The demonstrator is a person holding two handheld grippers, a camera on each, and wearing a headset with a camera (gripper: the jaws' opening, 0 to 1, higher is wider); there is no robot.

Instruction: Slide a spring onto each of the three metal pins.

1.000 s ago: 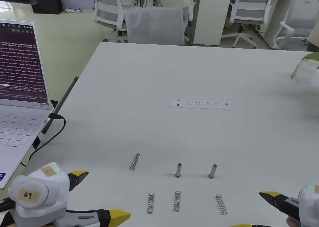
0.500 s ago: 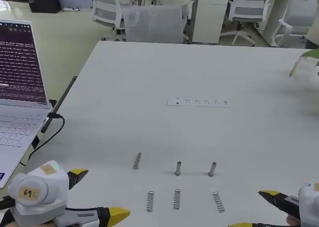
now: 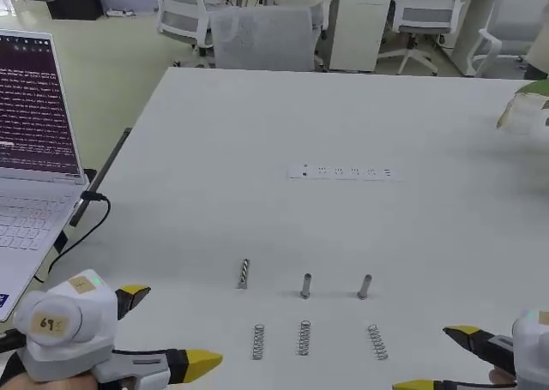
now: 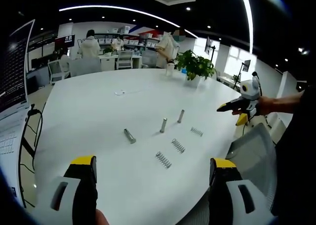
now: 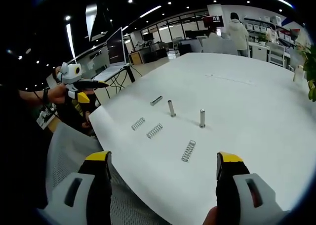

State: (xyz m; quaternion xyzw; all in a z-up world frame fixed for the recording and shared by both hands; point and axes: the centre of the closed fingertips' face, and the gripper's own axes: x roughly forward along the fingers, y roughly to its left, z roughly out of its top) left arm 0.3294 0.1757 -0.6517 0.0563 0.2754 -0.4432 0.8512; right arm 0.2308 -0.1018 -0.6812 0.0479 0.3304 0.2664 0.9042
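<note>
Three pins and three springs are on the white table point(image 3: 257, 133), near its front edge. The left pin point(image 3: 244, 273) lies on its side. The middle pin point(image 3: 306, 285) and the right pin point(image 3: 364, 286) stand up straight. The springs lie flat in a row just in front of the pins: the left spring point(image 3: 258, 341), the middle spring point(image 3: 304, 338) and the right spring point(image 3: 376, 341). No spring is on a pin yet.

There are two tongs. The left tongs point(image 3: 169, 328) and the right tongs point(image 3: 436, 359) are spread wide and hold nothing. They hang near the front edge, apart from the springs.

The head view shows a laptop point(image 3: 30, 150) off to the left with a black cable point(image 3: 86, 223), and a white power strip point(image 3: 341, 173) farther back. It cuts the plant off at its right edge, but the left gripper view shows the whole green plant point(image 4: 195, 66). Each gripper view shows the other tongs held in a hand.

The right tongs are cut off at the bottom of the head view. From the head view it is hard to tell if the left pin lies flat. The gripper views make it plain. The words on the laptop are too small to read.
</note>
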